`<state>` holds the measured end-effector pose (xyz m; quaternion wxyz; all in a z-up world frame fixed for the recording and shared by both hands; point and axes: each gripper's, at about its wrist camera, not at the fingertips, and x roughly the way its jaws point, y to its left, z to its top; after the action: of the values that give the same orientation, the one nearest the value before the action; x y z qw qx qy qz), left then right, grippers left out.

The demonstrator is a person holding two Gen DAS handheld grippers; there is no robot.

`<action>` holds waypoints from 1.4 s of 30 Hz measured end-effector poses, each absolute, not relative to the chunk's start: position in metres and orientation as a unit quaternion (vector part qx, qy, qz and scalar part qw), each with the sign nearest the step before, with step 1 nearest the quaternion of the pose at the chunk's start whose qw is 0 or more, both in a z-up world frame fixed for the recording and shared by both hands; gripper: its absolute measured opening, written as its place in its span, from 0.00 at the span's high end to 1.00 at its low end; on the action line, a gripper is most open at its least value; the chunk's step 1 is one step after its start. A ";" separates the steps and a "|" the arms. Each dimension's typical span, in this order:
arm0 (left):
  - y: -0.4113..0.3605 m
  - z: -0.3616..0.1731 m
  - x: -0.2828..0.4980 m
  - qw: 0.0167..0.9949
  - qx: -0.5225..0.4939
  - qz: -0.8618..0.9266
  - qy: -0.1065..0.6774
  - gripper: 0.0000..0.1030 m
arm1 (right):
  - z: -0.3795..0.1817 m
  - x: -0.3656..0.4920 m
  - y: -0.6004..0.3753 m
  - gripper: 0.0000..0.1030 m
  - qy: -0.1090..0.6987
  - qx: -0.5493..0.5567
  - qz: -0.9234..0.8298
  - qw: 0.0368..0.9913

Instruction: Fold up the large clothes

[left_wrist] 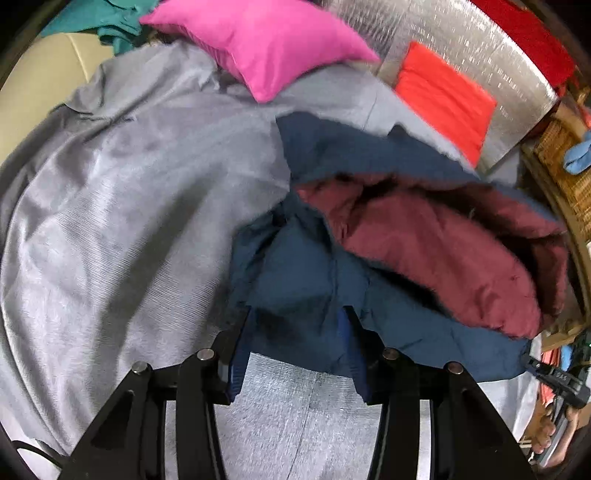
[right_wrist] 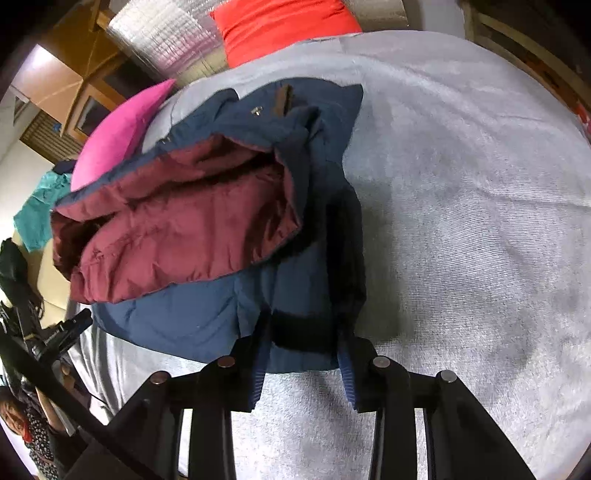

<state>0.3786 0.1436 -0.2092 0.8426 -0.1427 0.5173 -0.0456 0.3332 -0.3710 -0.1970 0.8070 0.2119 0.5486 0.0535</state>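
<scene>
A navy puffy jacket point(left_wrist: 295, 266) point(right_wrist: 184, 317) with maroon lining point(left_wrist: 424, 251) point(right_wrist: 177, 229) lies crumpled on a bed with a grey cover point(left_wrist: 110, 221) point(right_wrist: 480, 221). My left gripper point(left_wrist: 295, 310) points steeply down at the jacket's near hem. Navy fabric fills the gap between its blue pads, which press on it from both sides. My right gripper point(right_wrist: 304, 325) straddles a dark band at another part of the hem. Cloth is bunched from pad to pad, and its fingertips are sunk in the fabric.
A pink pillow point(left_wrist: 266, 40) point(right_wrist: 122, 129) and a red pillow point(left_wrist: 443, 96) point(right_wrist: 284, 26) lie at the bed's far end. A teal garment point(left_wrist: 118, 18) point(right_wrist: 37, 210) lies beyond. Black stand-like gear point(right_wrist: 62, 332) and a person point(right_wrist: 33, 432) are beside the bed.
</scene>
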 end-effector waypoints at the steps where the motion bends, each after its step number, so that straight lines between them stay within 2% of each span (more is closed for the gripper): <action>1: 0.138 -0.214 0.385 0.842 -0.130 -0.041 0.522 0.54 | -0.198 0.336 -0.370 0.64 0.549 0.209 0.053 0.808; 4: 0.143 -0.213 0.388 0.860 -0.103 -0.005 0.500 0.54 | -0.200 0.340 -0.370 0.64 0.553 0.199 0.050 0.808; 8: 0.154 -0.211 0.386 0.861 -0.128 -0.002 0.492 0.52 | -0.199 0.339 -0.375 0.64 0.551 0.204 0.051 0.807; 10: 0.148 -0.219 0.389 0.854 -0.135 -0.028 0.502 0.52 | -0.200 0.340 -0.377 0.55 0.554 0.210 0.049 0.804; 11: 0.144 -0.219 0.391 0.854 -0.130 -0.029 0.502 0.51 | -0.202 0.342 -0.377 0.42 0.559 0.212 0.044 0.800; 13: 0.132 -0.226 0.396 0.861 -0.096 -0.021 0.499 0.51 | -0.207 0.344 -0.376 0.40 0.564 0.216 0.038 0.796; 16: 0.133 -0.232 0.398 0.859 -0.108 -0.028 0.499 0.65 | -0.206 0.344 -0.378 0.57 0.561 0.214 0.045 0.798; 17: 0.135 -0.230 0.396 0.859 -0.116 -0.035 0.498 0.84 | -0.205 0.344 -0.380 0.66 0.560 0.212 0.047 0.800; 18: 0.136 -0.225 0.393 0.859 -0.118 -0.037 0.497 0.90 | -0.205 0.343 -0.378 0.74 0.559 0.213 0.052 0.800; 21: 0.139 -0.207 0.381 0.862 -0.116 -0.041 0.492 0.93 | -0.196 0.331 -0.374 0.81 0.555 0.200 0.054 0.806; 32: 0.164 -0.191 0.288 0.841 -0.131 -0.060 0.522 0.92 | -0.171 0.242 -0.360 0.83 0.547 0.184 0.054 0.815; 37: 0.167 -0.196 0.292 0.844 -0.121 -0.040 0.521 0.83 | -0.161 0.231 -0.358 0.74 0.534 0.166 0.017 0.829; 38: 0.165 -0.194 0.293 0.850 -0.108 -0.029 0.514 0.80 | -0.155 0.232 -0.359 0.66 0.524 0.159 0.001 0.837; 39: 0.160 -0.191 0.293 0.860 -0.081 -0.010 0.504 0.71 | -0.149 0.230 -0.358 0.44 0.512 0.154 -0.007 0.845; 40: 0.155 -0.187 0.290 0.868 -0.050 0.004 0.493 0.64 | -0.142 0.227 -0.358 0.33 0.500 0.149 -0.010 0.853; 41: 0.151 -0.183 0.288 0.874 -0.032 0.009 0.484 0.48 | -0.134 0.222 -0.357 0.22 0.481 0.141 -0.010 0.865; 42: 0.149 -0.179 0.285 0.880 -0.020 0.012 0.475 0.38 | -0.128 0.216 -0.354 0.22 0.470 0.134 -0.008 0.873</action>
<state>0.2851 0.1486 -0.1795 0.8796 -0.0202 0.4752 0.0120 0.2162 -0.3543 -0.1279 0.8727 0.1335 0.4696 -0.0079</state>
